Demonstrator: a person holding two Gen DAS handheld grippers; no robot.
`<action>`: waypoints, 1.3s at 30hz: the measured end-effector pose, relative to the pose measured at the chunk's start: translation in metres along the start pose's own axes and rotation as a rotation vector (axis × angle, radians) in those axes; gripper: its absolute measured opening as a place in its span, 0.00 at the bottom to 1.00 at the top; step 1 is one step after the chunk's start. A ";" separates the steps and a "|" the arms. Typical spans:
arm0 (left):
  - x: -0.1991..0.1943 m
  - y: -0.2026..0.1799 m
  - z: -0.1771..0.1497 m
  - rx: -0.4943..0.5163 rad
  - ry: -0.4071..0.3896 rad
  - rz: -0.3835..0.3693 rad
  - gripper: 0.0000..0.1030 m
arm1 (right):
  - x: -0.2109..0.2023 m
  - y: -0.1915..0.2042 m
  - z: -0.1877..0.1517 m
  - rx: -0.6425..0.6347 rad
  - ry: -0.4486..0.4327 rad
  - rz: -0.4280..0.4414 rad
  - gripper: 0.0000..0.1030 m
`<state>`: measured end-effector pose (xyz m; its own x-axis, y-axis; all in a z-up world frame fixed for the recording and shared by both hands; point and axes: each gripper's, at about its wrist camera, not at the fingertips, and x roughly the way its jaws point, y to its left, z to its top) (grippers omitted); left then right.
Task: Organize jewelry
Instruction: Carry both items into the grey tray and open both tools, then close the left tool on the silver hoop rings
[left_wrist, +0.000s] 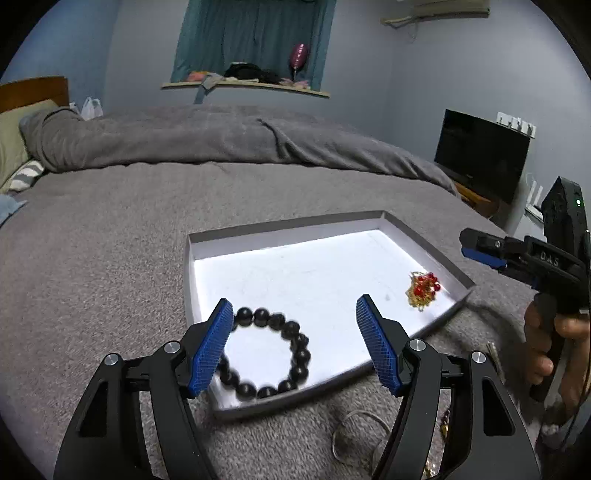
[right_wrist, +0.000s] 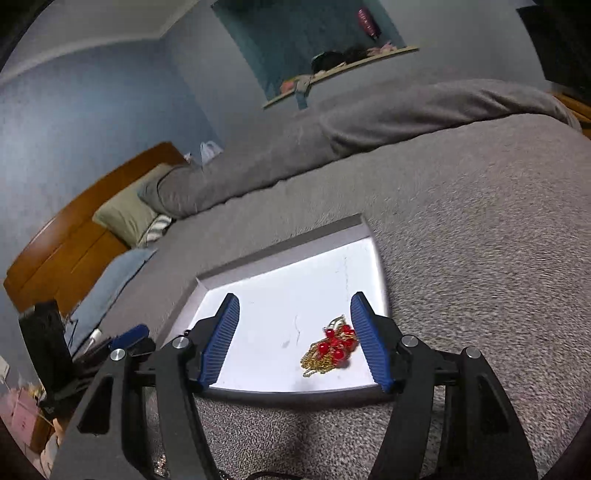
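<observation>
A shallow white tray (left_wrist: 295, 236) with grey rim lies on the grey bed cover. A black bead bracelet (left_wrist: 291, 332) lies in its near left corner, and a gold chain with red beads (left_wrist: 423, 290) lies near its right edge. My left gripper (left_wrist: 295, 343) is open above the tray's near edge, the bracelet just beyond its left finger. My right gripper (right_wrist: 295, 336) is open and empty above the tray (right_wrist: 280, 254), with the gold and red piece (right_wrist: 332, 349) lying just inside its right finger. The right gripper also shows in the left wrist view (left_wrist: 484, 251).
A thin silver chain (left_wrist: 362, 432) and gold pieces (left_wrist: 445, 424) lie on the cover in front of the tray. A rolled grey duvet (left_wrist: 221, 136) and pillows (right_wrist: 129, 214) lie at the far side of the bed. A dark screen (left_wrist: 480, 155) stands at the right.
</observation>
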<state>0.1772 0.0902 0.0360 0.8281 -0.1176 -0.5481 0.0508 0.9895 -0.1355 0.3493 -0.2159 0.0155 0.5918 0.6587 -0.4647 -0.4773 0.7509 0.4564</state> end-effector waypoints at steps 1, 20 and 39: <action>-0.003 -0.001 -0.001 0.003 -0.003 -0.003 0.68 | -0.004 -0.001 -0.001 0.000 -0.009 -0.005 0.61; -0.044 -0.003 -0.048 0.047 0.054 -0.093 0.69 | -0.047 -0.001 -0.060 -0.103 0.071 -0.140 0.61; -0.024 -0.041 -0.069 0.191 0.184 -0.161 0.47 | -0.053 -0.006 -0.076 -0.159 0.124 -0.153 0.60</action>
<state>0.1168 0.0468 -0.0026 0.6865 -0.2699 -0.6752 0.2915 0.9528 -0.0844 0.2712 -0.2521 -0.0205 0.5856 0.5304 -0.6130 -0.4903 0.8339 0.2533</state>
